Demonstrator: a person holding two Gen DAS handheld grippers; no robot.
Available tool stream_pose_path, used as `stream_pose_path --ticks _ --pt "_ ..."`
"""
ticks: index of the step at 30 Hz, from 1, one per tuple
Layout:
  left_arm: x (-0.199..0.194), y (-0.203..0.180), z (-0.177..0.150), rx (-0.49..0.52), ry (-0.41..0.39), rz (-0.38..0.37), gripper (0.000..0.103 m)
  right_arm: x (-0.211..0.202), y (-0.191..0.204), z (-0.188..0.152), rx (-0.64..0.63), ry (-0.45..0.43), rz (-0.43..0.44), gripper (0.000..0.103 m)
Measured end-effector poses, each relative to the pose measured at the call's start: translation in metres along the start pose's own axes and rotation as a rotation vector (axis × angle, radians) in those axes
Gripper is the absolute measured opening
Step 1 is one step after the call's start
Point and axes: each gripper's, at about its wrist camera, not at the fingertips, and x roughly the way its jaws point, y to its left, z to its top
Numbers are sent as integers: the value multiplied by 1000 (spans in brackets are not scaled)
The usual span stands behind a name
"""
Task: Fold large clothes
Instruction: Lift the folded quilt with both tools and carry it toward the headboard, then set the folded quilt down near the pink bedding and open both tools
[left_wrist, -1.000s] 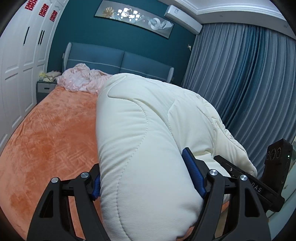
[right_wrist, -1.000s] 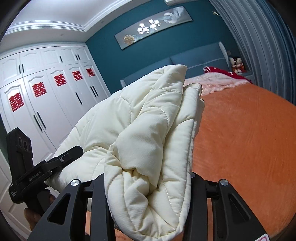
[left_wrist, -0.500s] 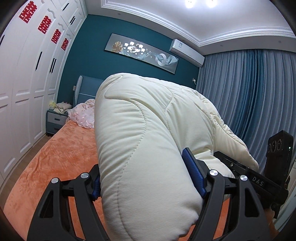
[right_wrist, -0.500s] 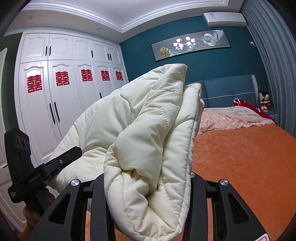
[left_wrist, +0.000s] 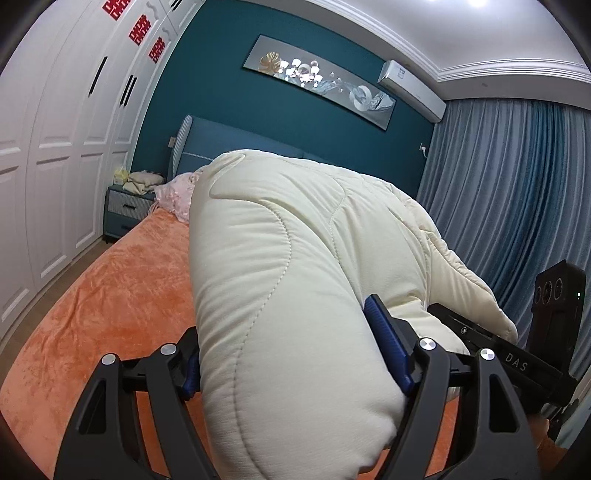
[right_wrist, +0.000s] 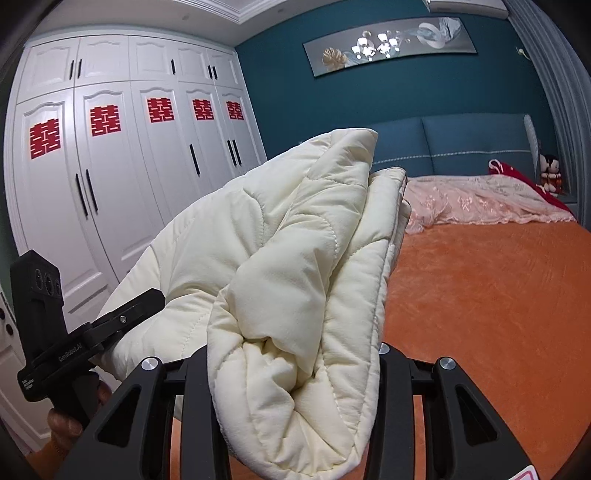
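A cream quilted padded garment (left_wrist: 295, 266) is held up in the air over the orange bed (left_wrist: 110, 302). My left gripper (left_wrist: 291, 354) is shut on a thick bundle of it between the blue pads (left_wrist: 388, 347). My right gripper (right_wrist: 295, 380) is shut on another bunched part of the same garment (right_wrist: 295, 258). The garment spans between the two grippers. The right gripper also shows at the right of the left wrist view (left_wrist: 517, 362), and the left gripper shows at the left of the right wrist view (right_wrist: 85, 339). The fingertips are hidden by fabric.
The orange bed cover (right_wrist: 498, 302) spreads below. A pink lace cloth (right_wrist: 480, 199) lies by the blue headboard (right_wrist: 461, 144). White wardrobes (right_wrist: 110, 177) stand at the left, a nightstand (left_wrist: 125, 214) beside the bed, and blue curtains (left_wrist: 517, 184) at the right.
Both grippers have kept their hold on the garment. The views tilted up half a second ago and have since tilted down a little, showing more of the bed.
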Motion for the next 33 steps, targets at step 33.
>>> stream_pose_path --ticks 33 --pt "154 99 -191 -102 371 123 85 154 -101 -187 179 353 -138 58"
